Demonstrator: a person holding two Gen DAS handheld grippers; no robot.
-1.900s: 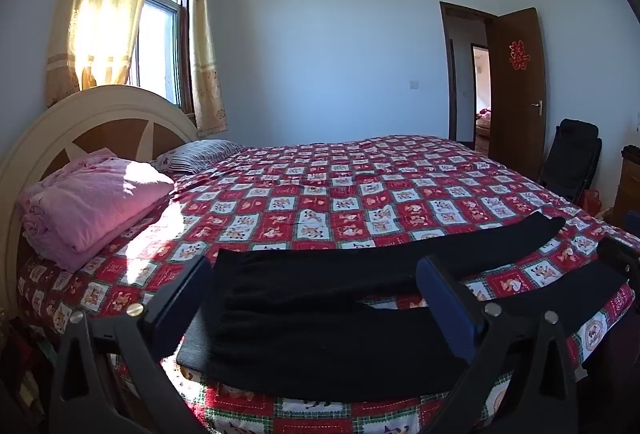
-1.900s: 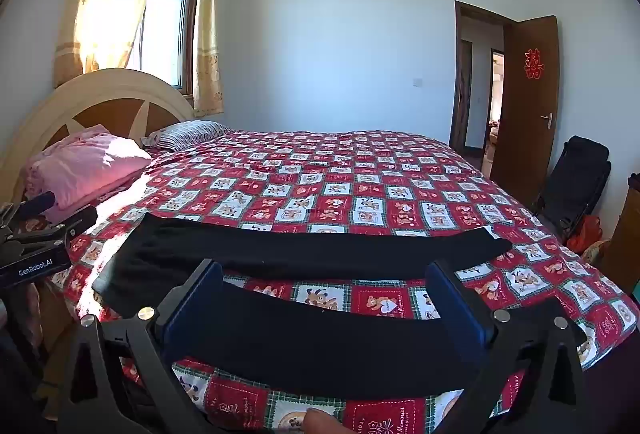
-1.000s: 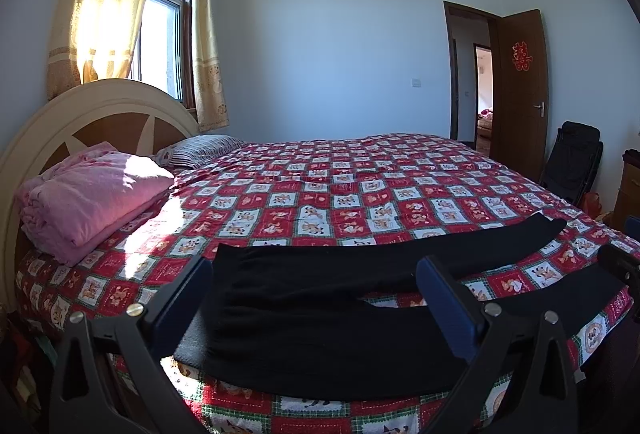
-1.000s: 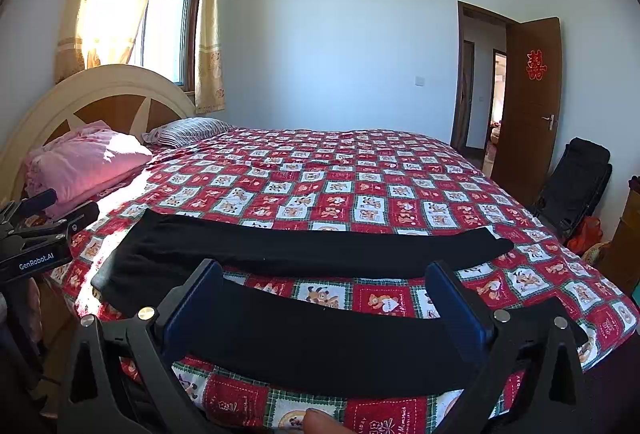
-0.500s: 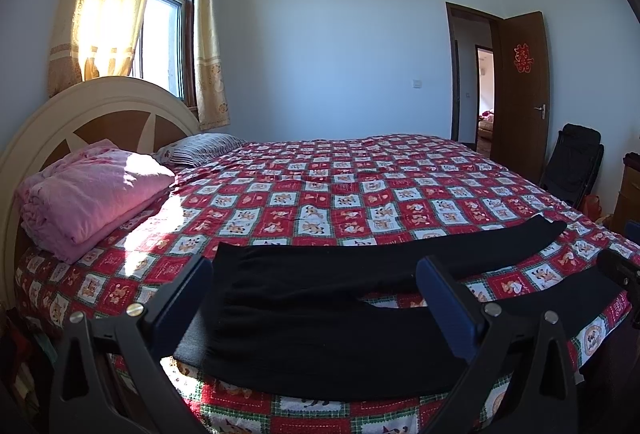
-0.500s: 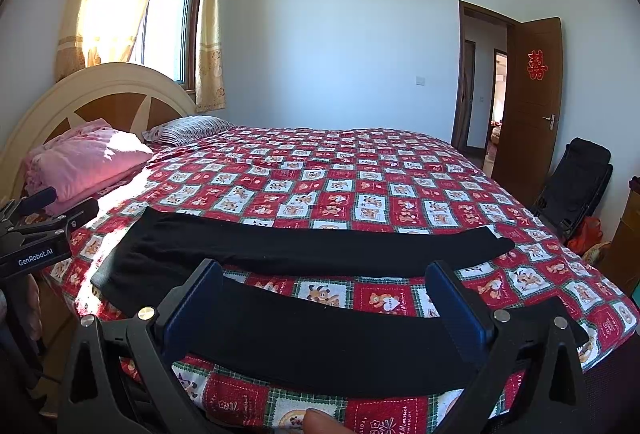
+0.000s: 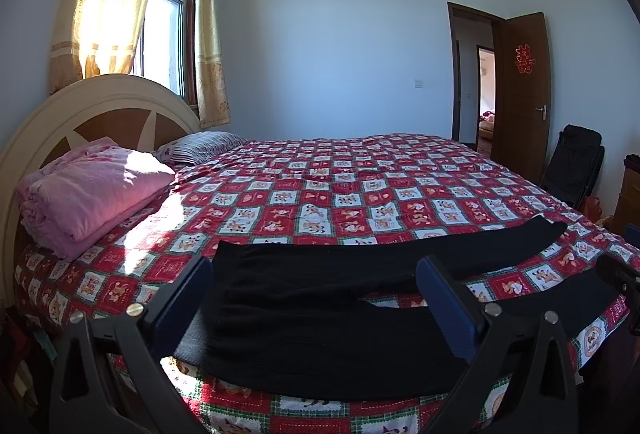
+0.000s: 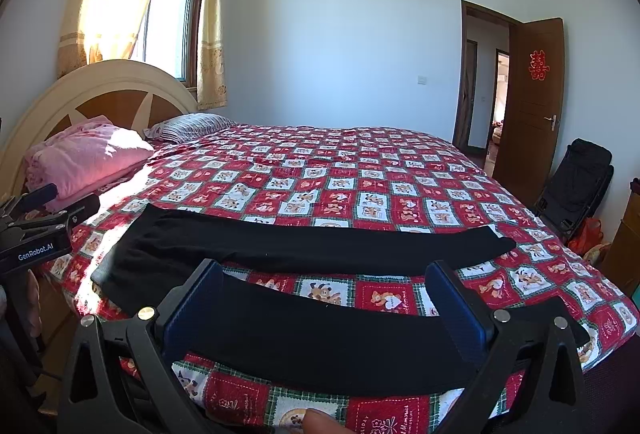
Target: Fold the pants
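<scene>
Barely shifted since before. Left gripper and right gripper both spread wide, hovering over flat pants on bed.

I saw matt black cloth pants on a printed cotton-like quilt; the door was smooth brown wood.

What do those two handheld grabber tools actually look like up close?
Both look alike. The left gripper and the right gripper each have two black plastic fingers with triangular cut-outs, silver screw heads and flat dark-blue pads at the tips. Seen from the right wrist, the left gripper's black body carries white "GenRobot.AI" lettering. No cables or sleeves show.
</scene>
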